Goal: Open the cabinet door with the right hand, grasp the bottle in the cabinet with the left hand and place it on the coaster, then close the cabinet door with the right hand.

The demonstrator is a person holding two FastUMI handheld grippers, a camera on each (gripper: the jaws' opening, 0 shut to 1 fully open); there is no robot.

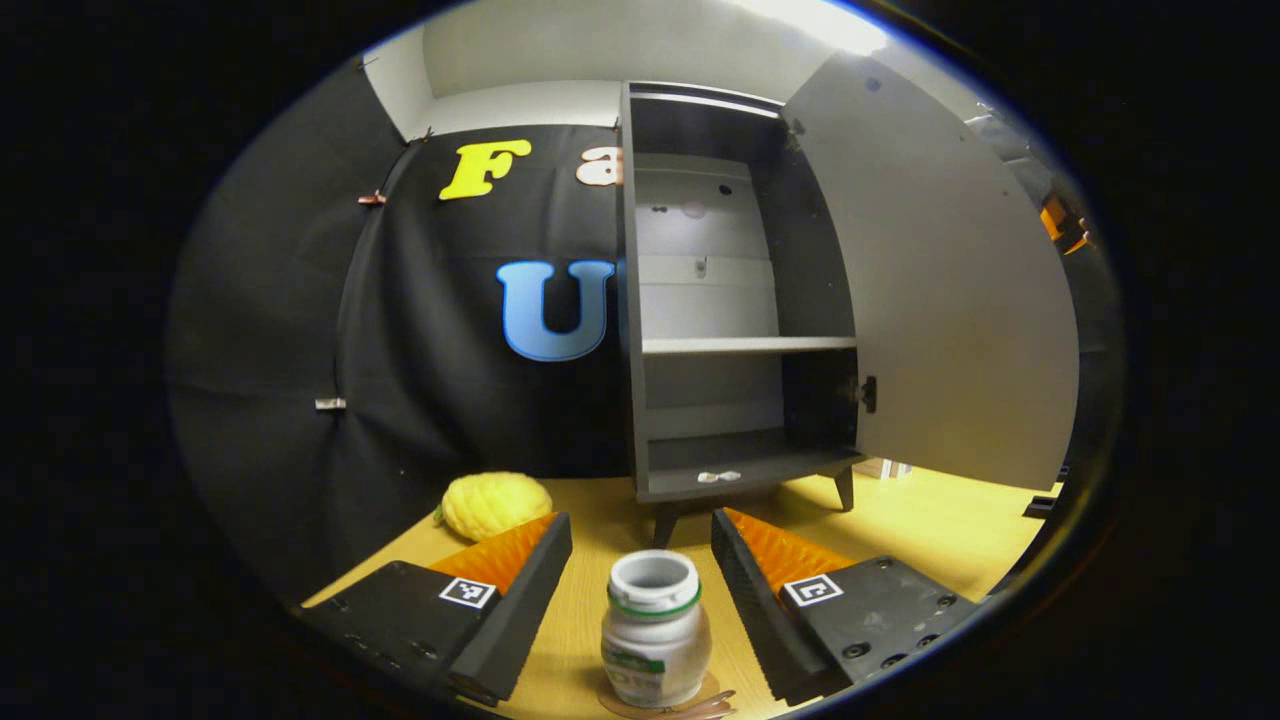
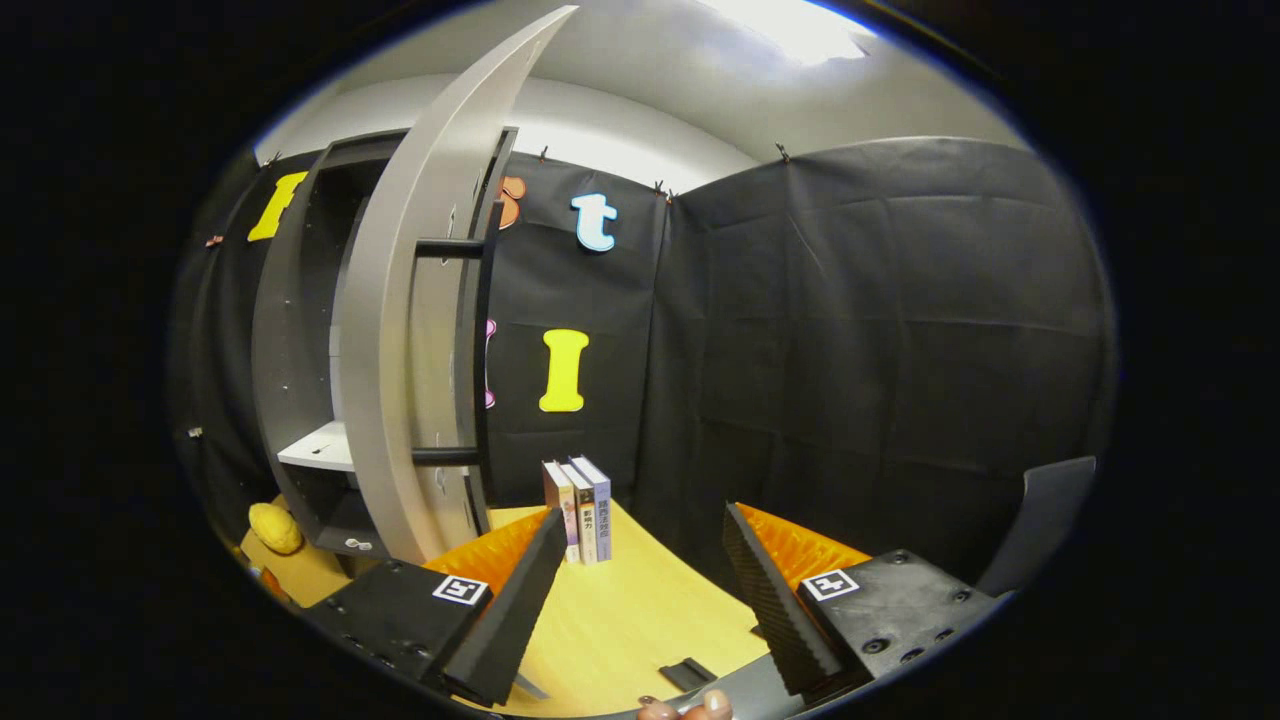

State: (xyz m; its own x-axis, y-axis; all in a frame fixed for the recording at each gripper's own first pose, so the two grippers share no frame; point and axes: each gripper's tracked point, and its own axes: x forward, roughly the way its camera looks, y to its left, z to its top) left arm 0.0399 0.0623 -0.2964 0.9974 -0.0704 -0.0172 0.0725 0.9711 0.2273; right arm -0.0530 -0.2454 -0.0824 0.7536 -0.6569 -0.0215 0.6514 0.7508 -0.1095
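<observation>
Between spread left gripper [image 1: 640, 600] fingers: bottle [image 1: 655, 643], untouched, on coaster [image 1: 668, 708] | right gripper [image 2: 640, 600] agape

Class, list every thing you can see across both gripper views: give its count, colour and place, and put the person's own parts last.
Dark cabinet: one, dark grey, on the table, standing open.
Cabinet door: one, pale grey, swung open.
White plastic bottle: one, green band, on the coaster, between the left gripper's fingers, untouched.
Coaster: one, brownish, under the bottle.
Yellow bumpy fruit: one, left of the cabinet.
Upright books: three, beside the cabinet.
Wooden table: one, light yellow.
Left gripper: open.
Right gripper: open.
Fingertips: bottom edge, right gripper view.
</observation>
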